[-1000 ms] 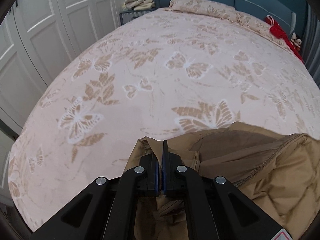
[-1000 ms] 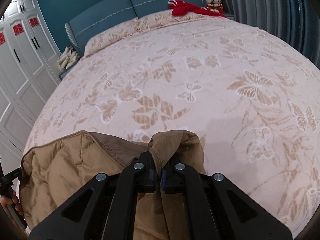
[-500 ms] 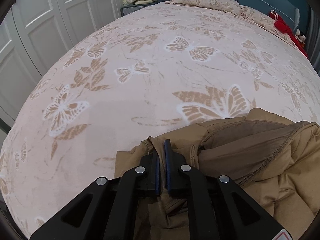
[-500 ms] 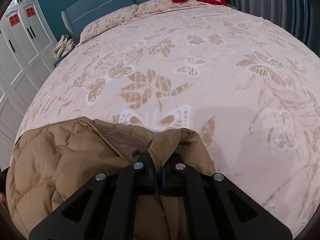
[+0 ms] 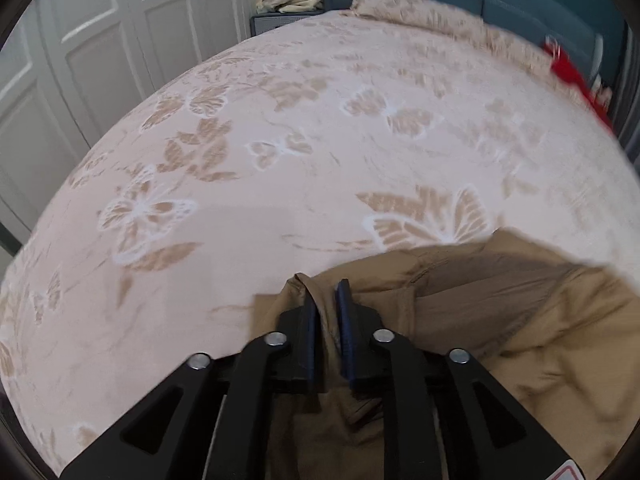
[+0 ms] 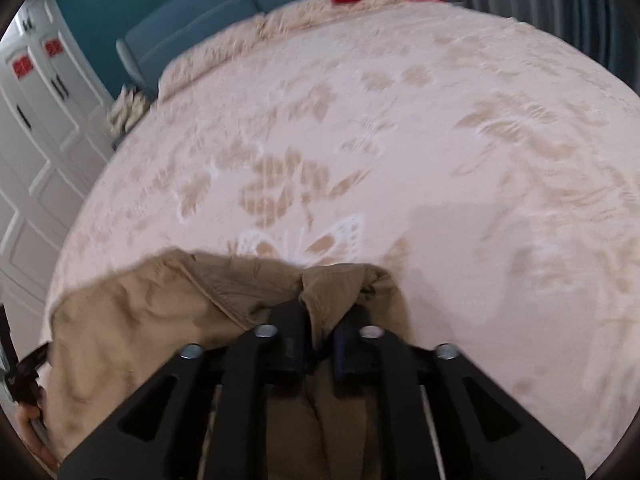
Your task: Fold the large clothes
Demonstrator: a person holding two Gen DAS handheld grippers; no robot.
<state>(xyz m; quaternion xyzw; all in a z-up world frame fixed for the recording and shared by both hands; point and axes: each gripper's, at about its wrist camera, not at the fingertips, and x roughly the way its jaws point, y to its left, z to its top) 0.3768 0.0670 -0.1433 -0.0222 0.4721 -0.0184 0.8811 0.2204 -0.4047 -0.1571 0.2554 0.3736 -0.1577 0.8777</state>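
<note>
A tan padded jacket (image 5: 520, 320), quilted and softly crumpled, lies at the near edge of a bed covered by a plush pink blanket (image 5: 320, 160) patterned with beige butterflies. The left gripper (image 5: 326, 300) and right gripper (image 6: 320, 316) have just been opening: each stands slightly parted with a fold of jacket loose between its pads. Both views are motion-blurred; the jacket's lower part is cut off.

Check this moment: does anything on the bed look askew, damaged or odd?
Nothing stands out. The tan padded jacket lies bunched on the butterfly-print bedspread, a fold between each gripper's parted jaws, left gripper and right gripper.
</note>
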